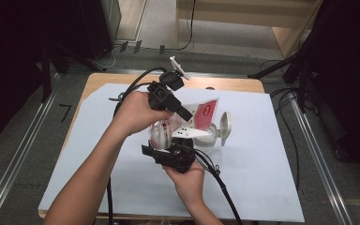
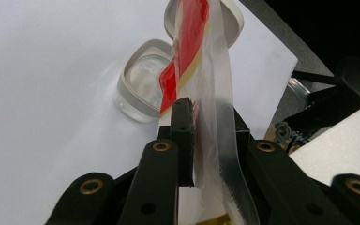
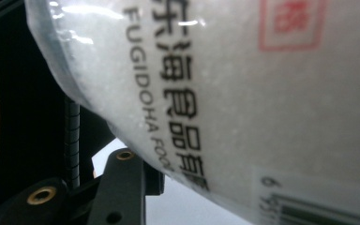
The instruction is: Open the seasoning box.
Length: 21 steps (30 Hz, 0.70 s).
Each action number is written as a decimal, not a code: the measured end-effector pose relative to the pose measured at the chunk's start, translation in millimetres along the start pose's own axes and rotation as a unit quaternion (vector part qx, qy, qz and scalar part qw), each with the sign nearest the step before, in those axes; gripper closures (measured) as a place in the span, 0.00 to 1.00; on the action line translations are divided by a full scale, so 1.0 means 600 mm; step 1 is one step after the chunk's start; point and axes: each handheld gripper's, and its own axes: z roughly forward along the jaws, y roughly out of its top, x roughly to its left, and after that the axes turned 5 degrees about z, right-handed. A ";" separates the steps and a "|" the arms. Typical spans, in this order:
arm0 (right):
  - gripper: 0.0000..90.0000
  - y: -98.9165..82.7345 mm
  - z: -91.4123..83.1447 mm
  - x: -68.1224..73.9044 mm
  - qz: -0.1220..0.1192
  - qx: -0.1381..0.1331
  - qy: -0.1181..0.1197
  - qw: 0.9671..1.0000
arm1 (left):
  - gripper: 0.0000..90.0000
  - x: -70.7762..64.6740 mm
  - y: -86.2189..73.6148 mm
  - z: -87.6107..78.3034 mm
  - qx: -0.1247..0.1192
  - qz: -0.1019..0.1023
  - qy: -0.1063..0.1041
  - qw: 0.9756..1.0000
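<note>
**Two grippers hold a bag above an open jar**

A clear plastic bag of white grains, red-printed at its top, hangs over the middle of the white sheet. The left gripper, reaching in from ten o'clock of the bag, pinches the bag's upper edge; in the left gripper view its jaws press together on the film. The right gripper sits at the bag's six o'clock with its jaws clamped on the full lower part (black lettering fills that gripper's own view). The open clear jar stands on the sheet just below the bag, its hinged lid swung up at three o'clock.
</note>
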 end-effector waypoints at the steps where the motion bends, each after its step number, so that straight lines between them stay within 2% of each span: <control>1: 0.69 0.000 0.000 0.001 0.000 -0.002 0.000 1.000 | 0.89 0.000 0.001 0.000 0.000 0.003 0.002 1.000; 2: 0.69 0.001 -0.001 0.001 0.002 -0.002 0.000 1.000 | 0.89 0.000 0.003 -0.001 0.005 0.010 0.001 1.000; 5: 0.70 0.003 0.000 0.003 0.008 -0.009 0.001 1.000 | 0.89 -0.001 0.007 -0.001 0.009 0.011 0.001 1.000; 13: 0.70 0.005 0.004 0.005 0.011 -0.011 -0.004 1.000 | 0.89 0.004 0.006 -0.003 0.000 0.012 -0.007 1.000; 21: 0.70 0.008 0.007 0.007 0.015 -0.018 -0.003 1.000 | 0.90 0.004 0.010 -0.006 0.010 0.020 -0.001 1.000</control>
